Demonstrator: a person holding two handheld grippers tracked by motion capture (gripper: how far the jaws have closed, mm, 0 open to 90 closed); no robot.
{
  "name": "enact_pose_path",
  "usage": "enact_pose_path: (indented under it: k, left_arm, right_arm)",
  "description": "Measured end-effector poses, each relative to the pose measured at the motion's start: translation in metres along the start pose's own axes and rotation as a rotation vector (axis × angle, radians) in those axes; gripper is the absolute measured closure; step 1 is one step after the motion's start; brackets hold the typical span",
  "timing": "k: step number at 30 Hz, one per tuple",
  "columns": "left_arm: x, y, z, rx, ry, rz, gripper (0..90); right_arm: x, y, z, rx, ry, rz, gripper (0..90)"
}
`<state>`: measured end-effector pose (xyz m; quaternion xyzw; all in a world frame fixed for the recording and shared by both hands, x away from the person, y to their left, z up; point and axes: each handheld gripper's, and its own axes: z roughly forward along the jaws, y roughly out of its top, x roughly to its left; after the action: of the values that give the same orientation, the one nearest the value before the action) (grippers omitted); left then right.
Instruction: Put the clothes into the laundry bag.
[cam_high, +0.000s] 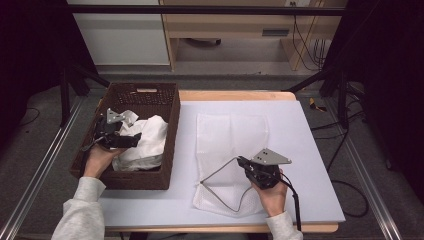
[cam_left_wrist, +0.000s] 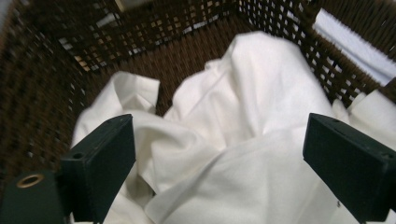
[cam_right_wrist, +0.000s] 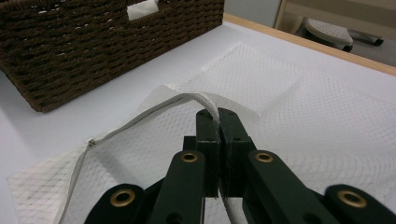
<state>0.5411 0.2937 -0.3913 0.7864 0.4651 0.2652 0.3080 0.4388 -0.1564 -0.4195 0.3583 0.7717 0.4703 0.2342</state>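
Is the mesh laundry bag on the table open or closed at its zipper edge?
Open: the right gripper pinches the zipper edge and lifts it off the mesh laundry bag, leaving a gap.

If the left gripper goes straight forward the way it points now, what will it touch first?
Most likely the white cloth heaped in the wicker basket: it lies directly beyond the left gripper and its open jaws, though depth is unclear.

Table: white top, wood edging visible at far and near sides; two things sit directly on it. Brown wicker basket at table left, well to the left of the right gripper; the left gripper is over the basket's inside. White mesh bag lies flat mid-table, directly beneath and ahead of the right gripper; bag just beside basket, gap between them hard to judge.
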Motion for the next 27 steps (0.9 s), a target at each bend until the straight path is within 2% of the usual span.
enact_pose_path:
  k: [1,2,3,6,7,9,12,16,21,22,27]
  left_arm:
    - [0.000,0.000,0.000,0.000,0.000,0.000,14.2]
    - [0.001,-0.001,0.006,0.046,-0.024,-0.011,13.5]
    - [0.001,-0.001,0.007,0.046,-0.034,-0.005,13.7]
    - [-0.002,-0.003,0.014,0.056,-0.056,0.043,14.5]
    - [-0.002,-0.003,0.014,0.056,-0.056,0.043,13.8]
    - [-0.001,-0.006,0.020,0.072,-0.065,0.019,11.0]
    - [-0.001,-0.007,0.024,0.084,-0.075,0.011,7.5]
    - [-0.005,-0.007,0.029,0.118,-0.098,0.026,8.5]
    - [-0.011,-0.007,0.035,0.156,-0.129,0.052,12.7]
    - [-0.010,-0.007,0.037,0.162,-0.145,0.056,14.3]
    - [-0.011,-0.008,0.040,0.196,-0.191,0.049,26.3]
  right_arm:
    - [0.000,0.000,0.000,0.000,0.000,0.000,88.2]
    - [-0.001,0.000,0.000,0.007,0.006,0.001,88.2]
    - [-0.001,0.000,0.001,0.009,0.004,0.001,88.2]
    - [-0.001,-0.001,0.002,0.018,0.006,0.001,88.1]
    - [-0.001,-0.001,0.002,0.018,0.006,0.001,88.1]
    - [0.000,-0.001,0.001,0.020,0.009,-0.002,87.9]
    - [0.000,-0.001,0.002,0.023,0.010,-0.003,87.8]
    - [-0.002,-0.003,0.004,0.034,0.011,0.002,87.6]
    - [-0.001,-0.003,0.006,0.045,0.014,-0.002,87.5]
    - [-0.001,-0.003,0.006,0.047,0.016,-0.003,87.5]
    - [-0.002,-0.004,0.007,0.057,0.014,-0.005,87.5]
